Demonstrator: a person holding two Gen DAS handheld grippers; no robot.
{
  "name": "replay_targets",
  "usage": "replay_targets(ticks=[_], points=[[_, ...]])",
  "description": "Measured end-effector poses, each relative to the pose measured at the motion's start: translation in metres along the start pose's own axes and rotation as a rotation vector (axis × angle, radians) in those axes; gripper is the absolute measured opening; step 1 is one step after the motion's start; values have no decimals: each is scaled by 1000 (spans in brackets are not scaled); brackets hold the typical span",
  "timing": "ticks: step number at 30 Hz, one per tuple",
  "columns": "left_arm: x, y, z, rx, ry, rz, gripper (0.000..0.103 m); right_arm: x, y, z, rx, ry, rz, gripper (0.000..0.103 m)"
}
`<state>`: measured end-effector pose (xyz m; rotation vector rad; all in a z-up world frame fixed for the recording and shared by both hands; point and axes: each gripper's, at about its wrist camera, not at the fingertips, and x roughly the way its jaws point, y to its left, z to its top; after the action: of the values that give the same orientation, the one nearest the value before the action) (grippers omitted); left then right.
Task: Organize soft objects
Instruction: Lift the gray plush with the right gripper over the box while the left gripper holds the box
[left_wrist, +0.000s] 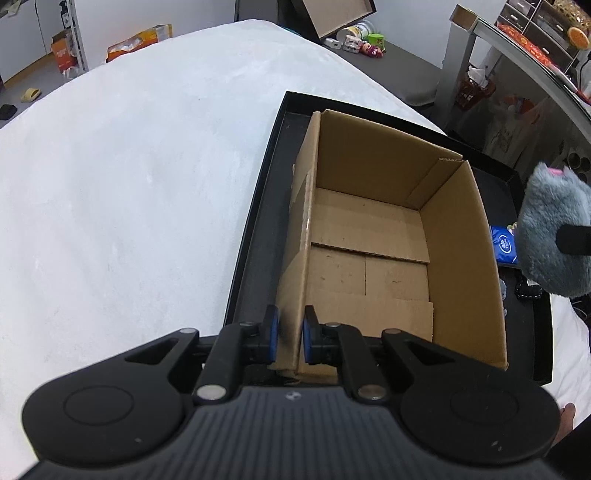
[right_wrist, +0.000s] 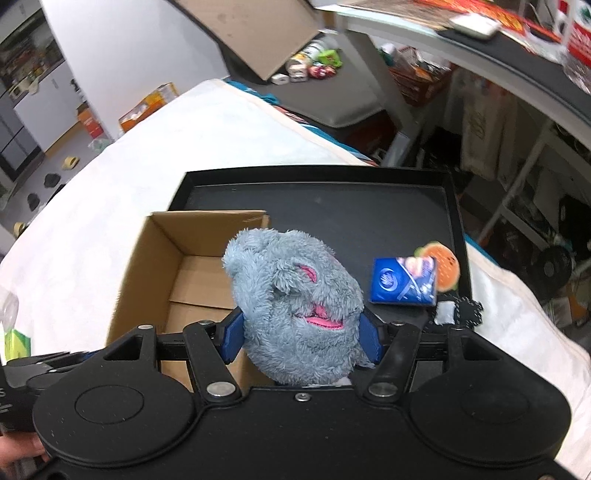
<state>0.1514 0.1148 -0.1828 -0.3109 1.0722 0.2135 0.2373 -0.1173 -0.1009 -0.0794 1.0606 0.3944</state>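
Note:
An open, empty cardboard box (left_wrist: 373, 236) stands in a black tray (left_wrist: 258, 221) on a white bed. My left gripper (left_wrist: 290, 334) is shut on the box's near left wall. My right gripper (right_wrist: 301, 334) is shut on a grey plush toy (right_wrist: 295, 306) with pink ears and mouth, held above the box's (right_wrist: 199, 273) right side. The plush also shows at the right edge of the left wrist view (left_wrist: 554, 236).
In the tray (right_wrist: 332, 206) right of the box lie a blue tissue pack (right_wrist: 402, 282), a small burger plush (right_wrist: 441, 267) and a small black and white item (right_wrist: 458, 312). A table and cluttered shelves stand at the right. Boxes and slippers lie on the floor beyond the bed.

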Motion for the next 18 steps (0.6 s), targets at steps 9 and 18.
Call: replay_targets(ticks=[9, 18], points=[[-3, 9, -4, -31, -15, -37, 11, 2, 38, 2, -91, 0, 21, 60], [-5, 12, -7, -41, -33, -51, 11, 9, 62, 3, -136, 0, 16, 60]])
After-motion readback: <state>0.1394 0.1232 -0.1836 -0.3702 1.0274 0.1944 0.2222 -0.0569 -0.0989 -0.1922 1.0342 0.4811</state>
